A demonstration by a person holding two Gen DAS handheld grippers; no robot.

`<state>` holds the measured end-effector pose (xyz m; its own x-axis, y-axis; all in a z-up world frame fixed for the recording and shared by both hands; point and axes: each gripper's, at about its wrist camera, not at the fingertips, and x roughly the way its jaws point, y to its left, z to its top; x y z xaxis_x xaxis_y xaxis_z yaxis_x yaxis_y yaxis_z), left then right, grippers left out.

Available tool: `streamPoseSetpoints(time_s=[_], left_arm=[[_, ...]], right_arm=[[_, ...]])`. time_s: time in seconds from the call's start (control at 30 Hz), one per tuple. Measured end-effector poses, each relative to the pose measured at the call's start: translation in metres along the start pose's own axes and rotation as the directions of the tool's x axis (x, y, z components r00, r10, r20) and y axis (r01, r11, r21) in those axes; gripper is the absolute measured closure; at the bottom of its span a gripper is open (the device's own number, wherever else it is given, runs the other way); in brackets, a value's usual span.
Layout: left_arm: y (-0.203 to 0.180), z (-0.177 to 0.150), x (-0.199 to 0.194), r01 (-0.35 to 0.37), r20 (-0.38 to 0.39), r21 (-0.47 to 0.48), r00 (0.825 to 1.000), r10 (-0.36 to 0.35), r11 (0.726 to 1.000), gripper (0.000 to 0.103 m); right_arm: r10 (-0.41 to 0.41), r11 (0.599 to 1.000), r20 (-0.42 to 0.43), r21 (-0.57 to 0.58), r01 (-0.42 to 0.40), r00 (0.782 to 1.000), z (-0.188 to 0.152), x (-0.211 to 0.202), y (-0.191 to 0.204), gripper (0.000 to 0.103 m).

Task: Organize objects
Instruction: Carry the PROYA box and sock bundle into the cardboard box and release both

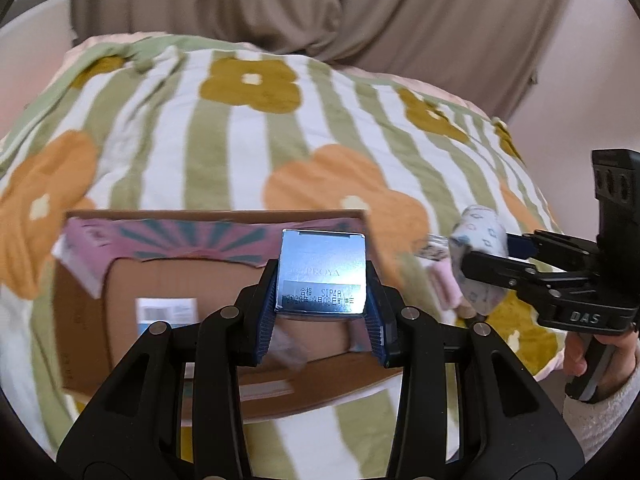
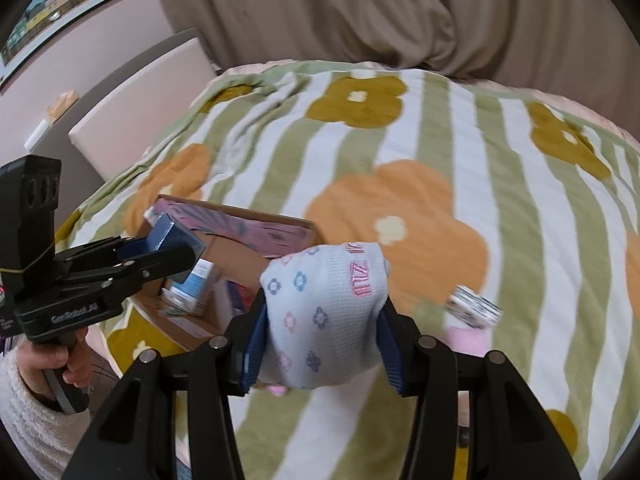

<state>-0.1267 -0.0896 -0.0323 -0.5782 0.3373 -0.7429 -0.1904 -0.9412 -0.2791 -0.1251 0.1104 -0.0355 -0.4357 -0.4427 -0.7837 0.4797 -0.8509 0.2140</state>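
The left gripper [image 1: 322, 312] has its jaws clamped on a shiny blue box [image 1: 322, 272] marked "PROYA", with a stamped line reading something like "S1P4R". It hangs right over the open cardboard box [image 1: 120, 320] on the flowery blanket [image 1: 240, 152]. At 3 o'clock, the right gripper [image 2: 324, 344] squeezes a rolled pale sock [image 2: 324, 312] with little flower prints and pink stitched lettering I can't read. Its body says "DAS".
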Motion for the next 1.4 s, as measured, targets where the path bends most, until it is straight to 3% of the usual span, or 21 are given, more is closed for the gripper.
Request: streamPoseSetpoints(time_s=[0.27,0.43,1.03,1.4], left_arm=[[0.063,-0.009,-0.012,-0.040,-0.014,-0.050,0.999,0.039,0.998,0.068],[0.083,-0.015,-0.004,-0.054,-0.040,-0.053,0.998,0.052,0.997,0.068],[0.123,-0.026,0.027,-0.060,-0.099,-0.055,0.994,0.054,0.997,0.068],[0.135,-0.023,0.037,-0.096,-0.098,-0.016,0.991,0.094,0.995,0.068]], right_arm=[[0.043,0.998,-0.019,-0.034,-0.043,0.999,0.015,0.029,0.062,0.057],[0.067,0.998,-0.028,-0.013,-0.068,0.997,0.018,0.050,0.080,0.057],[0.055,0.995,-0.056,0.087,-0.050,0.997,0.017,0.100,0.071,0.057],[0.020,0.999,-0.086,0.051,-0.016,0.996,0.025,0.125,0.079,0.057]])
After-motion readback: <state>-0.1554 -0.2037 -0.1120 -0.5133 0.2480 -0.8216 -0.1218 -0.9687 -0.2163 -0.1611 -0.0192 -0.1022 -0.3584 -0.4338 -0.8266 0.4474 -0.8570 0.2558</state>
